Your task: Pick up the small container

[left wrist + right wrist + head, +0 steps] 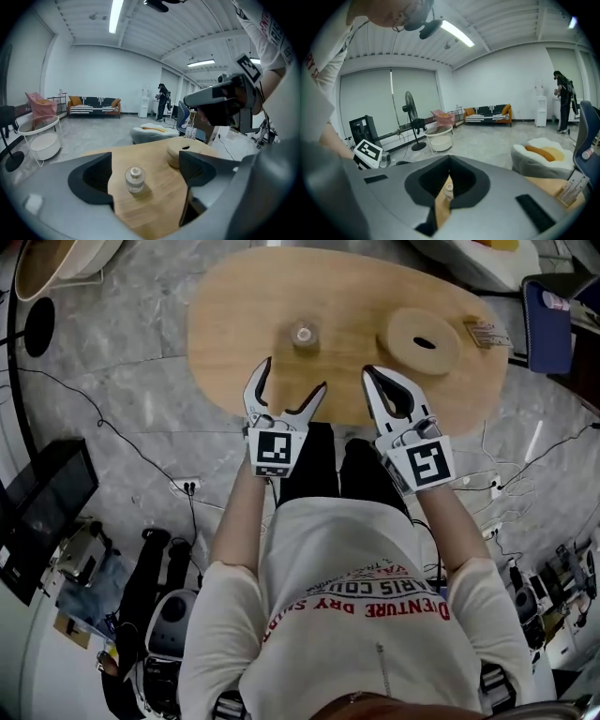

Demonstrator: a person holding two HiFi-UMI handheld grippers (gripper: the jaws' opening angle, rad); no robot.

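Note:
The small container (pixel 302 335), a clear glass jar with a stopper, stands upright on the oval wooden table (pixel 234 343). My left gripper (pixel 293 376) hovers just short of it, open, with nothing between its fingers. In the left gripper view the container (pixel 134 179) sits ahead, in line with the gap of the left gripper (pixel 146 171), and touches neither jaw. My right gripper (pixel 373 374) is over the table's near edge to the right, shut and empty. In the right gripper view, through the slit of the right gripper (pixel 449 161), the container (pixel 448 191) shows far off.
A round wooden disc with a slot (pixel 424 340) lies on the table right of the container, and a small packet (pixel 487 332) lies at the right rim. A blue chair (pixel 548 324) stands beyond it. Cables run over the floor on both sides.

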